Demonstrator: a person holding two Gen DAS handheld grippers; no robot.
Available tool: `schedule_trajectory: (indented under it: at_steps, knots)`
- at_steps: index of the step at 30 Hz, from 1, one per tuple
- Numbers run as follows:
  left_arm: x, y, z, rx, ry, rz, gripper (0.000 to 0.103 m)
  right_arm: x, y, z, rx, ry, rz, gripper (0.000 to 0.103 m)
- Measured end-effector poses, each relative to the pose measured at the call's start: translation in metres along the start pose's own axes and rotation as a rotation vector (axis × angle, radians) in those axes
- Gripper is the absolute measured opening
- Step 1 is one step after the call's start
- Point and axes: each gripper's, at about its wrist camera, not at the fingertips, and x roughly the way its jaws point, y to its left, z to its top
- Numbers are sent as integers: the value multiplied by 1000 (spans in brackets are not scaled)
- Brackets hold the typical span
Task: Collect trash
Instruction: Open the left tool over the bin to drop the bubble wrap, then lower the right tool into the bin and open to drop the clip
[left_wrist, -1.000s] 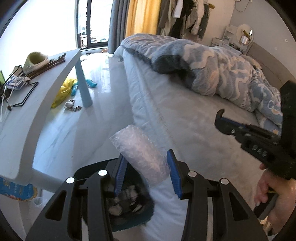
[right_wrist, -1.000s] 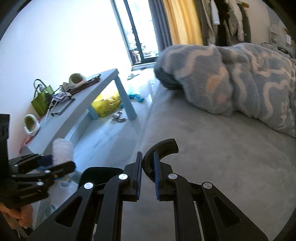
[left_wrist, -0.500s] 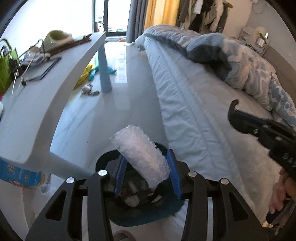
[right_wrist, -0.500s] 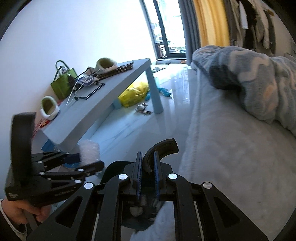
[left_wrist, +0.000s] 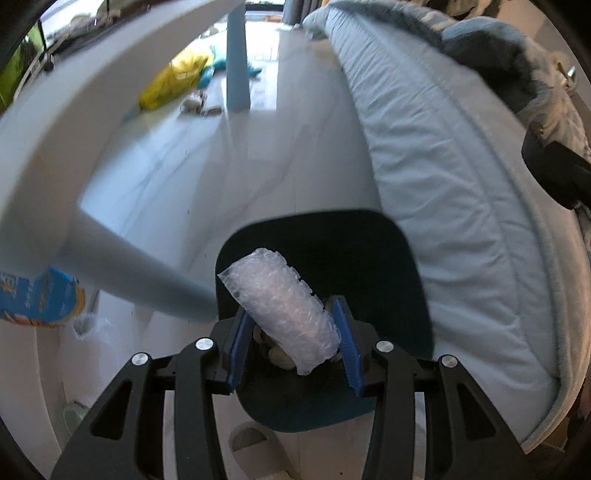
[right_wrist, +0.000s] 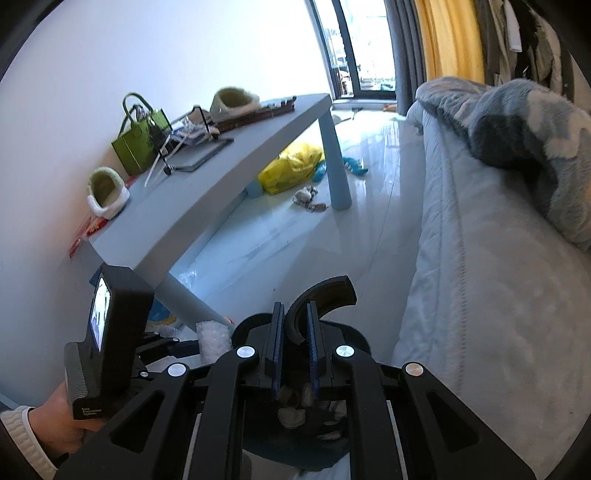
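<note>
Only rightward: green bag (right_wrist: 138, 142) (tabletop)

Left tool (left_wrist: 291, 345) clamps bubble wrap (left_wrist: 282, 308) above bin (left_wrist: 399, 258).

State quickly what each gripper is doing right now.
Left gripper: shut on bubble wrap.
Right gripper: shut on curved black piece.

Ahead of the jaws, glossy pale floor (right_wrist: 280, 236) runs between a blue table (right_wrist: 236, 173) left and a bed (right_wrist: 480, 258) right, toward a bright window (right_wrist: 354, 48).
</note>
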Motion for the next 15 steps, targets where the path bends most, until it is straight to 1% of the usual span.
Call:
schedule_trajectory:
  at_steps: [4, 8, 12, 15]
  knots:
    - [12, 8, -5, -18, 49, -18, 49, 23, 3, -3, -3, 51, -8, 12]
    - [18, 8, -10, -8, 80, -12, 57, 40, 6, -6, -2, 81, -14, 12]
    - [15, 10, -10, -12, 78, -18, 64, 54, 9, -9, -5, 110, -21, 12]
    - [11, 14, -9, -21, 67, -38, 65, 66, 9, -12, -4, 134, -25, 12]
